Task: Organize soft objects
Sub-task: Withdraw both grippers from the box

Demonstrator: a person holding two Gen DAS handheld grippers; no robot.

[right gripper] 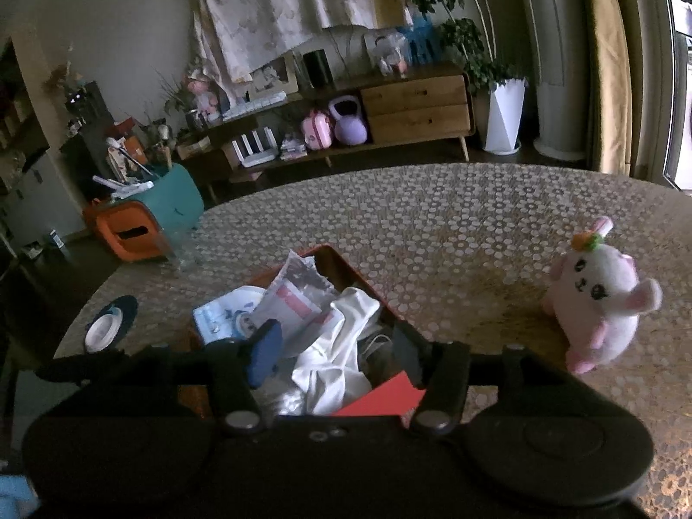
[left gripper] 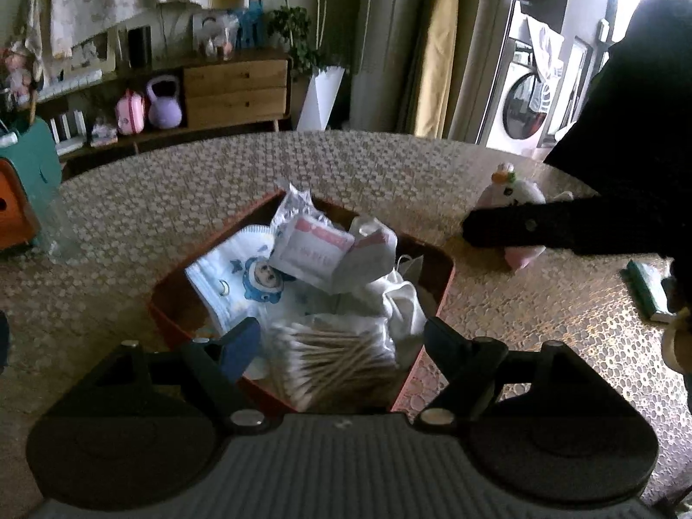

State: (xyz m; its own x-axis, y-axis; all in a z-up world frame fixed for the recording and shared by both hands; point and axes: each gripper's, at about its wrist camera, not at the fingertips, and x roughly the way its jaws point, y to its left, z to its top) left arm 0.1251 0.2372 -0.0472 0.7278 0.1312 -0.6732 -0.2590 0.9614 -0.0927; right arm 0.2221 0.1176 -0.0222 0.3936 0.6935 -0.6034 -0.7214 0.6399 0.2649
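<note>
— Two tools are seen over one bench (left gripper: 389, 164), which is covered with a lace-pattern cloth. How are they held?

— The left tool (left gripper: 341, 341) is spread wide, with nothing gripped; its fingers are poised above the near end of a red tray (left gripper: 445, 285). The right tool (right gripper: 333, 346) is likewise released, and it is held above the near corner of the same tray (right gripper: 385, 398).

— What is found in the tray?

— A bundle of cotton swabs (left gripper: 333, 359) is lodged at the near end, directly between the left fingers in that view. Behind it a white cloth (left gripper: 402, 298) is crumpled, a printed mask (left gripper: 242, 277) with a blue cartoon face is laid at the left, and plastic packets (left gripper: 315, 246) with red print are piled toward the far corner. In the right view the cloth (right gripper: 341, 346) and the packets (right gripper: 294, 298) are seen between the fingers.

— And the soft toy?

— A pink-and-white plush (right gripper: 601, 298) is set on the bench, outside the tray and well to its right, with an orange tuft on its head. In the left view the plush (left gripper: 514, 190) is partly hidden by a dark sleeve (left gripper: 562, 225) stretched across it.

— Anything else on the bench?

— A tape roll (right gripper: 104, 328) is laid at the left edge, and a green book (left gripper: 646, 289) is seen at the right, near the sleeve.
</note>
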